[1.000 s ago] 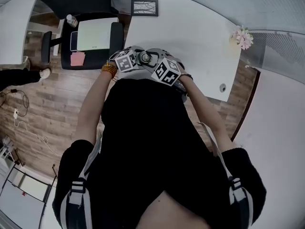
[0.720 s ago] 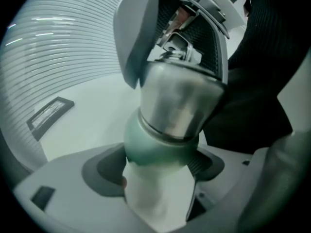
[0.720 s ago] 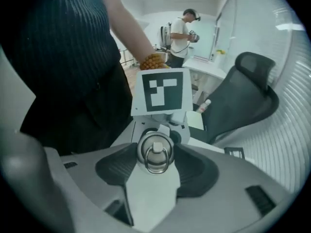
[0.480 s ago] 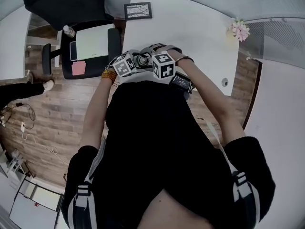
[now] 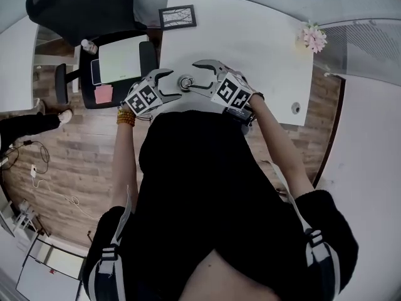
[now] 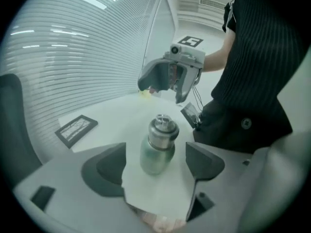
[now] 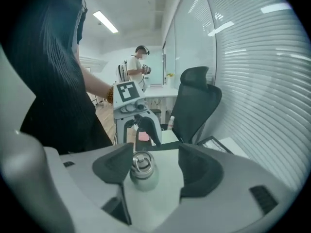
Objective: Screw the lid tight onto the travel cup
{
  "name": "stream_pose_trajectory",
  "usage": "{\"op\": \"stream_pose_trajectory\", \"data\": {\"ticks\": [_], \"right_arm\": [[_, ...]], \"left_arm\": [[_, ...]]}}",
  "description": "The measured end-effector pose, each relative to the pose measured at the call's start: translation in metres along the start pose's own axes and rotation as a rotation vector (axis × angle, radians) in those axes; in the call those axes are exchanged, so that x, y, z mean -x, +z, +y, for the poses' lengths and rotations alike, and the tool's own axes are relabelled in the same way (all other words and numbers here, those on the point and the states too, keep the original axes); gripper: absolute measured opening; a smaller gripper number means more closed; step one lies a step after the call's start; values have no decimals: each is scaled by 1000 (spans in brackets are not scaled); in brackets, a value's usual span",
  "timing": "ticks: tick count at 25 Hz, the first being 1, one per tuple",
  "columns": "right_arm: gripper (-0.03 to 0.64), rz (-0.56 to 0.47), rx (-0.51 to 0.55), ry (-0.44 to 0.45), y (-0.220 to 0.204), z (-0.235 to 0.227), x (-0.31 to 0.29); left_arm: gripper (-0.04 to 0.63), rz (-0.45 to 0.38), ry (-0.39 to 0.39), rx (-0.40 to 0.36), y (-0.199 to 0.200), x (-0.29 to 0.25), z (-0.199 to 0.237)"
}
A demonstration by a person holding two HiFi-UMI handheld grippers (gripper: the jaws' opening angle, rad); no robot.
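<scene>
The travel cup (image 5: 186,82), metal with its lid (image 6: 163,124) on top, stands upright on the white table (image 5: 263,36) near its front edge. My left gripper (image 5: 173,84) is open just left of it, pads apart from the cup (image 6: 156,149). My right gripper (image 5: 193,76) is open on the cup's right. Its jaws have just been opening, and nothing is pressed between them. In the right gripper view the cup (image 7: 141,168) sits low beside the left pad, clear of both. Each gripper shows in the other's view, the right gripper (image 6: 171,77) and the left gripper (image 7: 134,116).
A framed picture (image 5: 177,17) lies at the table's far left and a small bunch of flowers (image 5: 311,37) at the far right. A black office chair (image 5: 81,5) and a side desk with a tablet (image 5: 119,55) stand to the left. A person (image 7: 138,64) stands far back.
Both grippers were pressed close together around the cup at the table's edge. They have drawn apart and risen, jaws spread, and the cup stands free between them.
</scene>
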State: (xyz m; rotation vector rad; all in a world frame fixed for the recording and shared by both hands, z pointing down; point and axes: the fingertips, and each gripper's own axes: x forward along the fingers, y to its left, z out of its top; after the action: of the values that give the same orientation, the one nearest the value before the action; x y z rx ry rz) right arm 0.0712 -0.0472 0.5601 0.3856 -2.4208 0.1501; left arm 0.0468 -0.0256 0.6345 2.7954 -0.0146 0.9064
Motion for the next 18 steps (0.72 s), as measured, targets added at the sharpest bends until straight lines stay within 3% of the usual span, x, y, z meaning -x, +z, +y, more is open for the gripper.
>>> {"op": "stream_pose_trajectory", "data": {"ticks": [2,5,8,11,13,15,18], "right_arm": [[290,-52,-23,-36,11,-10,4],[278,-154,-58,-121,36,-32,11],[252,-261,-100,-242,62,-56,22],[236,-319,-132,-379,76,-79,34],[211,-345,-147,-472,80,-92,44],[173,-370,-171,-561,83,-103,54],[131,-393,-225,-668,87,-116,62]], "left_arm": [[390,-54,34,-6,20,20,4],[385,-247,150,12,70,52,24],[343,-483,347,72,116,91,56],[266,-647,581,155,135,127,88],[200,-690,730,185,142,144,101],[114,-679,858,202,146,152,110],[45,-632,976,206,153,154,116]]}}
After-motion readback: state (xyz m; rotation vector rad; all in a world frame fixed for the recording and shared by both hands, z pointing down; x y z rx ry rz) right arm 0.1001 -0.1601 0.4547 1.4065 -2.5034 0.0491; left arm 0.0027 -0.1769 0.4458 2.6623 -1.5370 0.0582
